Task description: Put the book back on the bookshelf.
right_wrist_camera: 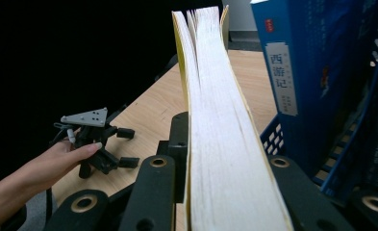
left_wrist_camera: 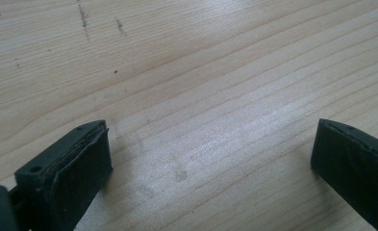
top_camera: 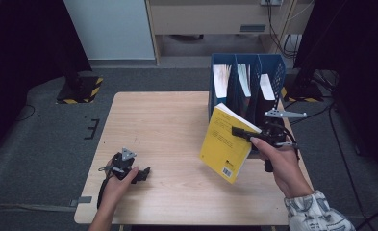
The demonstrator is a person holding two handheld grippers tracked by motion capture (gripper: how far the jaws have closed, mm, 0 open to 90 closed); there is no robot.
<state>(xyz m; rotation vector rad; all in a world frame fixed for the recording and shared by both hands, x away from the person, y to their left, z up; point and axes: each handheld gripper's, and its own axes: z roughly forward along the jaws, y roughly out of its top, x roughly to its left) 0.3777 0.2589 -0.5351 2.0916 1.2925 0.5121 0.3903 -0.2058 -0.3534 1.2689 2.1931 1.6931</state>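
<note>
Right gripper (top_camera: 242,132): jaws clamped on a yellow book (top_camera: 226,143), one black jaw flat against the cover, the other against the page block; book held clear of the wooden table (top_camera: 167,125), just in front of the blue file rack (top_camera: 246,79). In the right gripper view, page block (right_wrist_camera: 225,130) rising straight up between the jaws, fore-edge toward the camera, pages slightly fanned at the far end. Left gripper (top_camera: 139,174): jaws spread wide, nothing between them, low over bare tabletop (left_wrist_camera: 201,86) near the front left corner, held by the left hand (top_camera: 118,185). Seen also from the right gripper view, left gripper (right_wrist_camera: 124,147) well apart from the book, with the grey three-cornered plate on top.

Edges and free room: front edge of the table close below both hands; right edge just beside the right hand (top_camera: 283,166). Broad open wood between the two grippers and across the left and middle of the table. Rack at the back right corner, its three compartments holding upright books and papers; a blue volume with a white spine label (right_wrist_camera: 283,77) close beside the held book, whether touching it not clear.

Orientation of the book: back cover facing up and left in the high view, tilted rather than flat; long axis running from the upper end near the rack down to the lower corner toward the front edge, nearly along the line of the jaws in the right gripper view. Gripped at its right long side; yellow cover edge visible along the page block.
</note>
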